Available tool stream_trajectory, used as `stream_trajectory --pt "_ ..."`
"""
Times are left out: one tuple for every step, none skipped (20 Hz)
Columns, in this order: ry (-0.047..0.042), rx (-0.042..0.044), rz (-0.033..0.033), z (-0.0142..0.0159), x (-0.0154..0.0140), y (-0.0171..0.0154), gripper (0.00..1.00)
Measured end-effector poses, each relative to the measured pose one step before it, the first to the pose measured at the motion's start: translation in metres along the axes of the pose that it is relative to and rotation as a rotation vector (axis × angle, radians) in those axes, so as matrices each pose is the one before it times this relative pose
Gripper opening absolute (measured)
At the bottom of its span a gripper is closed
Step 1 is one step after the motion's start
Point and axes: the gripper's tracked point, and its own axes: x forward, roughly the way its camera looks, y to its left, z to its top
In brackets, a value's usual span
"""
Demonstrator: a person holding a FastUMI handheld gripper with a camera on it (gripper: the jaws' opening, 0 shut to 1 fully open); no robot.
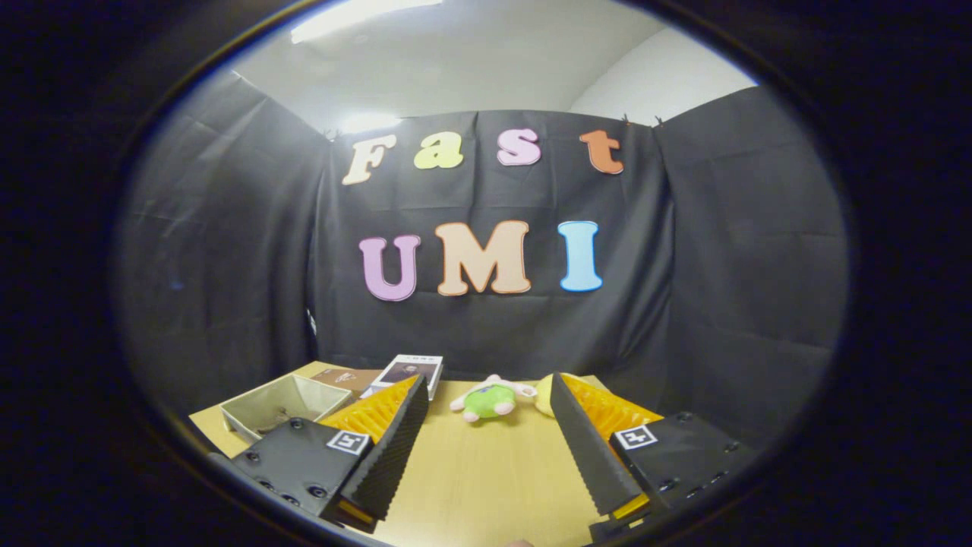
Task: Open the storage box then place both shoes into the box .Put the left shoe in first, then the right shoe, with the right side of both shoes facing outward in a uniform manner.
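your gripper (486, 425) is held wide open above the table (486, 486) with nothing between its fingers, probably to keep free room for a grasp. beyond the left finger an open grey box (285, 403) stands near the table's left edge, something dark inside it; i cannot tell if it is a shoe. a plush toy (490, 399) lies ahead near the far edge, and the middle of the table is free for moving.
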Motion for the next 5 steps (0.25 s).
stream_trajectory --pt "0.00122 0.00519 -0.00172 -0.0006 -0.00115 -0.00382 1.0" --pt "-0.00242 0.00658 -0.00086 0.00045 -0.00077 -0.0039 1.0" --pt "-0.00051 0.00553 -0.00071 0.00024 -0.00081 -0.004 1.0" --pt "-0.00435 0.00618 -0.00191 0.00066 0.00002 -0.00382 1.0" --pt "-0.00191 0.0044 0.00047 -0.00052 0.0013 -0.00312 1.0"
